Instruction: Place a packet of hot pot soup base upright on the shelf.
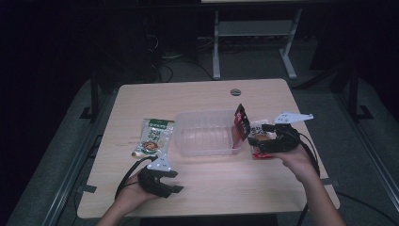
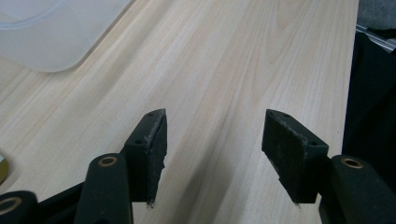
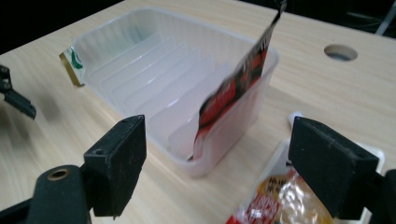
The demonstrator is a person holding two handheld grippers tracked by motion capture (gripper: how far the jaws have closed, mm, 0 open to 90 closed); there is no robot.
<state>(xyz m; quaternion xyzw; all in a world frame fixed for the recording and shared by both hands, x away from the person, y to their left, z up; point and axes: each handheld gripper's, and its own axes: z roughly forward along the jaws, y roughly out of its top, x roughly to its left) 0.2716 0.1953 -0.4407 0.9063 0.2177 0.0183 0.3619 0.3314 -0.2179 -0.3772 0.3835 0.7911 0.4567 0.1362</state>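
Red packet standing inside clear tray, right gripper wide, apparently empty, left gripper wide, empty

The left hand-held gripper sits low at the lower left of the high view, held in a hand whose forearm enters from the bottom edge; its jaws stand apart with nothing between them. The right hand-held gripper, right of centre, points left, jaws spread wide, gripping nothing.

Three snack packets are lying around, one clear plastic tray is sitting on one tabletop.
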